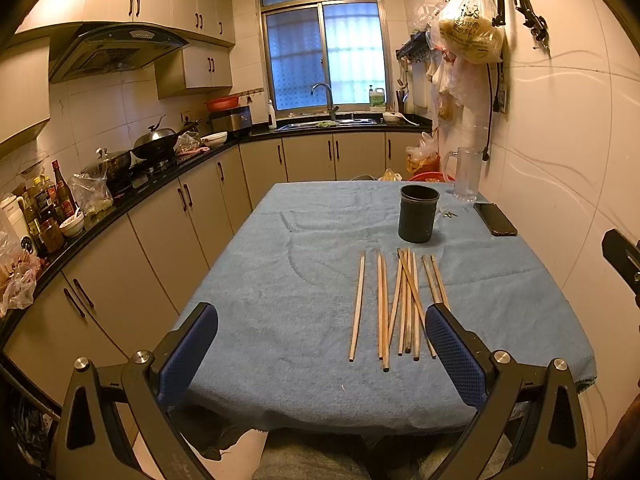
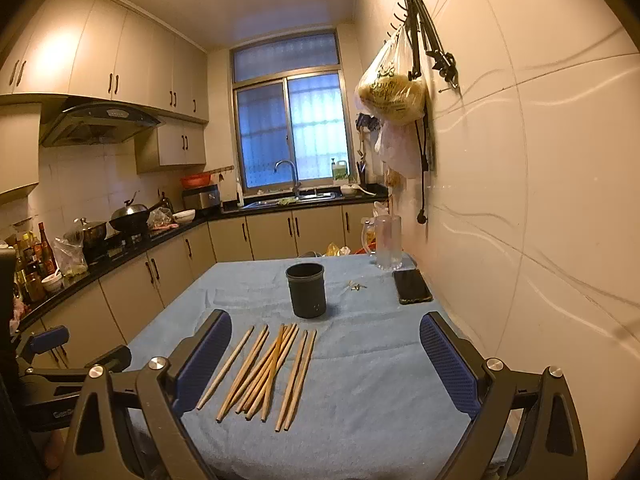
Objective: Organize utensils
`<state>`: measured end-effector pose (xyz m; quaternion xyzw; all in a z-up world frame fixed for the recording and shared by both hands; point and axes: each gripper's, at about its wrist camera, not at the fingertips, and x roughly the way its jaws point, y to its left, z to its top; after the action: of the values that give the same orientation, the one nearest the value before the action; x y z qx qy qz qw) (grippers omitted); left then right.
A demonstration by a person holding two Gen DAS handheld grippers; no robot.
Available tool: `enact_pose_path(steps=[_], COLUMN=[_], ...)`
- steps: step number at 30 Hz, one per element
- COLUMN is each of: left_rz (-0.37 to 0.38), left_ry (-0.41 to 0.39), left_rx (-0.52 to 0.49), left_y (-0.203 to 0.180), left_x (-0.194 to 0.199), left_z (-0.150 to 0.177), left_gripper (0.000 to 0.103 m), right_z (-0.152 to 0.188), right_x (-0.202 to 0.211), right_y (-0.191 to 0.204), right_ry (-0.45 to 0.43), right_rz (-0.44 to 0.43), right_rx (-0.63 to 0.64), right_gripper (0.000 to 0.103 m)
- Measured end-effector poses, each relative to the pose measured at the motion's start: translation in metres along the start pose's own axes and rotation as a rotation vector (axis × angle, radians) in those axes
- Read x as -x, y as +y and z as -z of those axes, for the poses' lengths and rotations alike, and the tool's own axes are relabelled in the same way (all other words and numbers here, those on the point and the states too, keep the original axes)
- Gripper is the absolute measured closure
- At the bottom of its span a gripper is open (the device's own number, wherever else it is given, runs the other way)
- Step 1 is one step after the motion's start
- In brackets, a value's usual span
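Observation:
Several wooden chopsticks (image 1: 400, 304) lie side by side on the blue table cloth (image 1: 280, 280), some crossing. A dark cylindrical holder (image 1: 418, 214) stands upright just beyond them. My left gripper (image 1: 322, 344) is open and empty, above the table's near edge, with the chopsticks between its fingers toward the right one. In the right wrist view the chopsticks (image 2: 268, 368) lie near the left finger, the holder (image 2: 306, 290) behind them. My right gripper (image 2: 326, 356) is open and empty above the cloth (image 2: 380, 392).
A black phone (image 1: 495, 219) and a clear glass mug (image 1: 466, 174) sit at the table's far right by the tiled wall. Small bits (image 2: 356, 286) lie beside the holder. Kitchen counters (image 1: 120, 200) run along the left. Bags hang on the wall (image 1: 470, 28).

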<state>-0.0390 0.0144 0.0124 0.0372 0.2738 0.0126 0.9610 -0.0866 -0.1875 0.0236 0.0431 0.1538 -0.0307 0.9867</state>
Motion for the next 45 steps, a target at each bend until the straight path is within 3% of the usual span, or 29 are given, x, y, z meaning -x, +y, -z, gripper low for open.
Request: enact_pose_path(steps=[45], left_rz=[0.007], left_ry=[0.005], left_rx=[0.004], left_y=[0.0025], left_x=[-0.0081], left_z=[-0.0053], left_gripper=[0.0], right_z=[0.0019], right_x=[-0.0075], right_y=[0.0041], right_ry=[0.014], right_rz=[0.009], right_rx=[0.01], right_gripper=[0.007])
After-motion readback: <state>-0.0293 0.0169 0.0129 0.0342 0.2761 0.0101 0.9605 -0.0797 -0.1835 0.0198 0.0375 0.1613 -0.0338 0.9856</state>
